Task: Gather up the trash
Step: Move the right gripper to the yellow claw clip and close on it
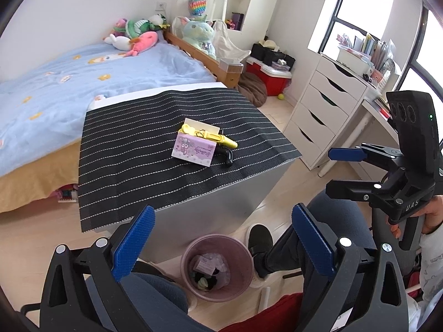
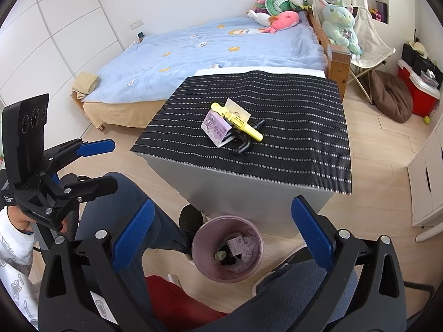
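A pink trash bin [image 1: 243, 282] [image 2: 256, 235] stands on the floor in front of the table, with wrappers and a small card inside. On the striped mat [image 1: 133, 166] [image 2: 304, 144] lie a purple box [image 1: 193, 150] [image 2: 216, 128], a yellow toy gun [image 1: 218, 138] [image 2: 243, 124] and a black handle [image 1: 228, 157] [image 2: 242, 145]. My left gripper [image 1: 221, 243] is open and empty, above the bin; it also shows in the right wrist view [image 2: 105, 163]. My right gripper [image 2: 221, 238] is open and empty above the bin; it also shows in the left wrist view [image 1: 340, 171].
The low grey table [image 1: 210, 215] sits between my knees and a bed [image 1: 97, 74] with plush toys. A white drawer unit [image 1: 321, 113], a red cooler [image 1: 271, 77] and a brown cushion [image 2: 390, 96] stand to the right. The person's legs and shoes flank the bin.
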